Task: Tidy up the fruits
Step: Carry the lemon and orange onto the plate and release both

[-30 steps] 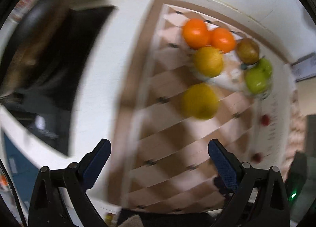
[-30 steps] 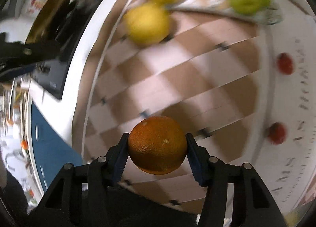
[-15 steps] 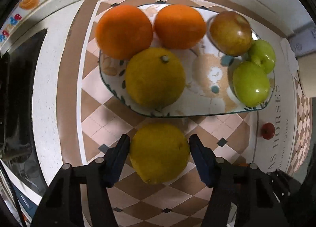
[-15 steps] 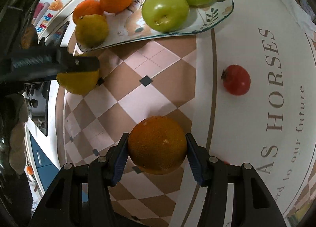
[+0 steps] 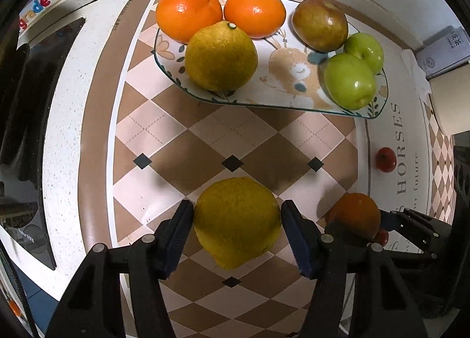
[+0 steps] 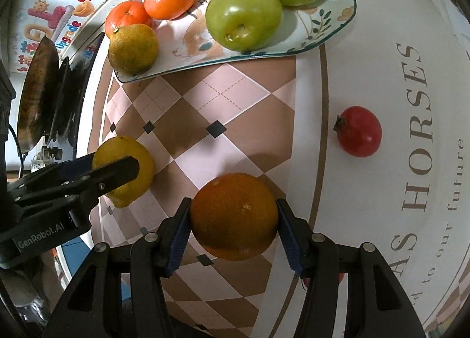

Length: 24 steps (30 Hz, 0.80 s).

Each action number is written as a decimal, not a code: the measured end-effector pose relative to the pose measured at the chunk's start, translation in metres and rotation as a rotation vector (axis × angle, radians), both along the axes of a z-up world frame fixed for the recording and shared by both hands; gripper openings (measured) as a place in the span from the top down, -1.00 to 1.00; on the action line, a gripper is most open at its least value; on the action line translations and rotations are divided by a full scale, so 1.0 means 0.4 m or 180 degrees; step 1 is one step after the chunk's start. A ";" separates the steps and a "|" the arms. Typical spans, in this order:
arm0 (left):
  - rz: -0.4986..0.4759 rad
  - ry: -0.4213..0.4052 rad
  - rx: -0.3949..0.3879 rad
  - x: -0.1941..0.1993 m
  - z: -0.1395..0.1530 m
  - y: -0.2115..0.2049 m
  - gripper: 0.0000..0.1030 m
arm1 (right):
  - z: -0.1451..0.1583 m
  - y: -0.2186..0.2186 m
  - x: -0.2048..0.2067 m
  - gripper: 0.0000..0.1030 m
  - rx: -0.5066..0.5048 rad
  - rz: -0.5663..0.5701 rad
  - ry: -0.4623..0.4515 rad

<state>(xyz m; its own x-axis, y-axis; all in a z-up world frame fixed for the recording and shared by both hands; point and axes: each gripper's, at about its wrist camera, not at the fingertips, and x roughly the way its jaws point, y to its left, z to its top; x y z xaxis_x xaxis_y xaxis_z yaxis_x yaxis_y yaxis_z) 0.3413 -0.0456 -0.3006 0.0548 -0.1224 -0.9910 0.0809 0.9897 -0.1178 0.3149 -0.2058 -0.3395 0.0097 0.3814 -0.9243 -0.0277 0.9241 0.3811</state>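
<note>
My left gripper is shut on a yellow citrus fruit, held over the checkered mat; it also shows in the right wrist view. My right gripper is shut on a dark orange, seen in the left wrist view to the right. Ahead, a patterned glass plate holds two oranges, a yellow-green citrus, a brown pear-like fruit and two green apples.
A small red fruit lies on the mat's white border to the right; another red one peeks out under my right gripper. A black stove is at the left. The wall runs behind the plate.
The left gripper swung from the stove side to the yellow citrus, closed on it, and drew it back from the plate. The right gripper kept its hold on the dark orange.
</note>
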 end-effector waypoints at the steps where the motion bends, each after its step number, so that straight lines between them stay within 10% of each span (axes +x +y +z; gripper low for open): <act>1: 0.0007 0.0011 -0.0014 0.002 0.000 0.001 -0.15 | 0.001 0.000 -0.001 -0.13 0.0006 0.0009 -0.0026; 14: 0.0371 0.0074 -0.1052 0.180 0.179 -0.019 -0.10 | 0.125 -0.162 0.054 -0.12 0.0655 -0.0842 -0.0364; 24: 0.0166 -0.0058 -0.0419 0.392 0.159 -0.080 0.11 | 0.119 -0.223 0.208 -0.12 0.0474 -0.1146 -0.0514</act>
